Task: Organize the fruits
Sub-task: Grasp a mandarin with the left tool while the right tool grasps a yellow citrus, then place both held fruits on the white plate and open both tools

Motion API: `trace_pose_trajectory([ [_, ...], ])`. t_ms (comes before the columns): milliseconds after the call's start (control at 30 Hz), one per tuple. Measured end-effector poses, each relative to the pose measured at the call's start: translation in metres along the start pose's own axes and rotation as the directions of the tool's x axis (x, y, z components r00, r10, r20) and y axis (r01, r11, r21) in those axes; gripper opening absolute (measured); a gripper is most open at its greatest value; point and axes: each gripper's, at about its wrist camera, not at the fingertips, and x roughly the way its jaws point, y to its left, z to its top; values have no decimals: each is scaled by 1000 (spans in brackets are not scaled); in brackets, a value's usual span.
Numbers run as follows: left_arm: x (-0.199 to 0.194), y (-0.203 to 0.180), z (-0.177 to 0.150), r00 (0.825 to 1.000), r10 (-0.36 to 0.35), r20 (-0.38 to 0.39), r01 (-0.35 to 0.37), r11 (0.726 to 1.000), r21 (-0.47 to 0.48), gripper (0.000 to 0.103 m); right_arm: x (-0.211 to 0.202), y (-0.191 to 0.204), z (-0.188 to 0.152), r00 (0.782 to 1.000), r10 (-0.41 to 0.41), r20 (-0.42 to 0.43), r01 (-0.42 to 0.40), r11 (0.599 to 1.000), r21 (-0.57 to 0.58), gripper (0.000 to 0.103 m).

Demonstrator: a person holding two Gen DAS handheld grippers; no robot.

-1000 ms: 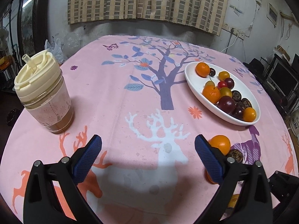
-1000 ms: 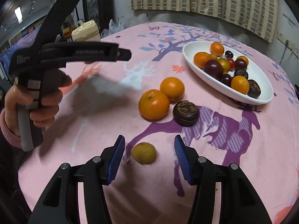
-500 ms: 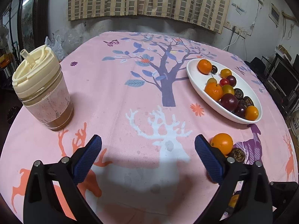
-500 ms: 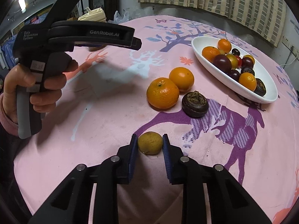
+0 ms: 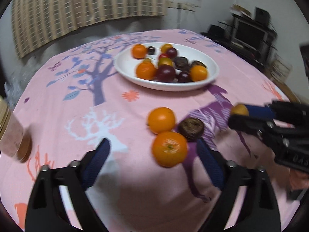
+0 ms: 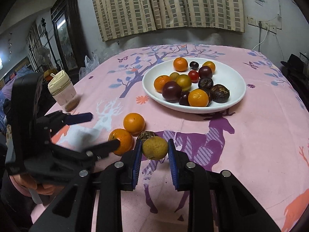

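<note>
The small yellow fruit (image 6: 154, 148), on the table (image 6: 260, 135) half a second ago, has been lifted, pinched in the right gripper (image 6: 154, 150) jaws; the white dish (image 6: 231, 81) comes next. The left gripper (image 5: 152, 150) jaws are spread before an orange (image 5: 169, 148).

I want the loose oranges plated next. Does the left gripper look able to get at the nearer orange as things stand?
Probably yes. The left gripper is open, and the nearer orange lies just ahead between its fingers with nothing before it. The dark fruit sits close beside it and might get nudged.
</note>
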Motion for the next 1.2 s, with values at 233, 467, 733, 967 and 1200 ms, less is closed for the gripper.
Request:
trace_pose_trajectory([
  [233,15,-13,-5,999,-23,-41,26,998,58,56,2,-5,2,1000,-7,-11,7,1000,8,27],
  [467,26,-9,-6,995,-56,-79,58,998,32,50,3,-6,4,1000,-11,-13,11,1000,7,27],
  [733,25,-7,-7,994,-81,-73,81,997,5,43,4,-9,4,999,-46,-3,46,999,0,27],
  [967,-11,2,0,994,-104,38,107,992,-74,43,-7,-4,10,984,-150,102,154,987,-41,27],
  [1200,-13,10,77,990,-40,133,53,994,-94,42,-9,-23,61,938,-242,248,241,970,33,27],
])
